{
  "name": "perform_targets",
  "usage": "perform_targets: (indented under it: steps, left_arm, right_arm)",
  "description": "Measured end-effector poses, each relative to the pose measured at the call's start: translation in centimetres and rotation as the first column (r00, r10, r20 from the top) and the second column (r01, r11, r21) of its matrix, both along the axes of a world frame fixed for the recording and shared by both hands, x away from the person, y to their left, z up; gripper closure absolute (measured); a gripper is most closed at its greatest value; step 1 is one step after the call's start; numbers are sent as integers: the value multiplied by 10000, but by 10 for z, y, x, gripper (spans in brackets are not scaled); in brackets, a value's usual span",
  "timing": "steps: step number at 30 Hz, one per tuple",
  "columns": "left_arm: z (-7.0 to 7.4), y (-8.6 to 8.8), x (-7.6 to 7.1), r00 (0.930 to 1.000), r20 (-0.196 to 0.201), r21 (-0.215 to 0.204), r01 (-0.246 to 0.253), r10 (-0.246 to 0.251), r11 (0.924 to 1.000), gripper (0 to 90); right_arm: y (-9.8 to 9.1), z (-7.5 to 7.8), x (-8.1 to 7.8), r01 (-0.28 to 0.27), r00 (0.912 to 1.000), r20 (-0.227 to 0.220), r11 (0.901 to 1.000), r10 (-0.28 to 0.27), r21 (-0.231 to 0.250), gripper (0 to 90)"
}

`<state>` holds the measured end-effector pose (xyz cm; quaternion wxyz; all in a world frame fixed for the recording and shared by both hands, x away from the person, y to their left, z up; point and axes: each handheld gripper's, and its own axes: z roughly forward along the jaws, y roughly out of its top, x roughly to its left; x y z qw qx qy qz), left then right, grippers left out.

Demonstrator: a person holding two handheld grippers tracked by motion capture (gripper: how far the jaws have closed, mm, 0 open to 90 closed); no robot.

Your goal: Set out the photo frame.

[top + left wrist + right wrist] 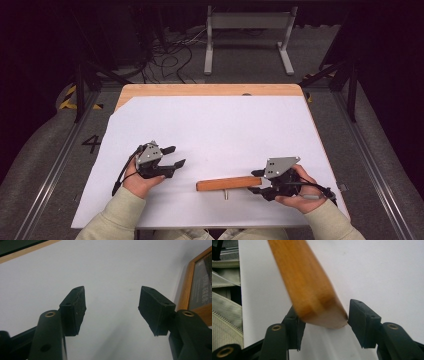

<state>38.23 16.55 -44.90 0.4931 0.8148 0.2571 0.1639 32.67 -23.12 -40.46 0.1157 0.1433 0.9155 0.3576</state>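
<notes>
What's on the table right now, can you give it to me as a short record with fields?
surface: white sheet over a wooden table
object: wooden piece, lying flat, a small metal pin at its near side
right gripper: at the piece's right end, which sits between its jaws; firm clamp cannot be told
left gripper: jaws apart, nothing between them, apart from the piece

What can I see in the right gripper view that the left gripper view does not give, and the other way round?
Right gripper view: the end of the wooden frame between the right gripper's jaws, touching one pad, and a cream sleeve with a zipper.
Left gripper view: the left gripper open with nothing between its jaws, the frame's dark panel, and the table's wooden edge.
Both: the white sheet and the frame.
</notes>
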Motion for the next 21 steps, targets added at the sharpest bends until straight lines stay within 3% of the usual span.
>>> perform_targets:
  steps: [7,11,14,21]
  left_arm:
    - [0,1,0,10000,-14,18,-41,41,10000,390]
    - [0,0,0,10000,-72,46,-46,47,10000,393]
    - [1,1,0,9996,-271,20,-125,126,9999,400]
    - [4,3,-1,9989,-359,-307,-301,290,9991,397]
  right_arm:
    - [-3,-1,-1,325,9994,-81,9993,-326,-163,459]
    - [-9,-4,-1,903,9934,-635,9929,-953,-772,550]
    - [-11,-8,-1,1041,9884,-976,9870,-1164,-1223,660]
    - [-8,-14,-1,801,9878,-1219,9878,-966,-1334,760]
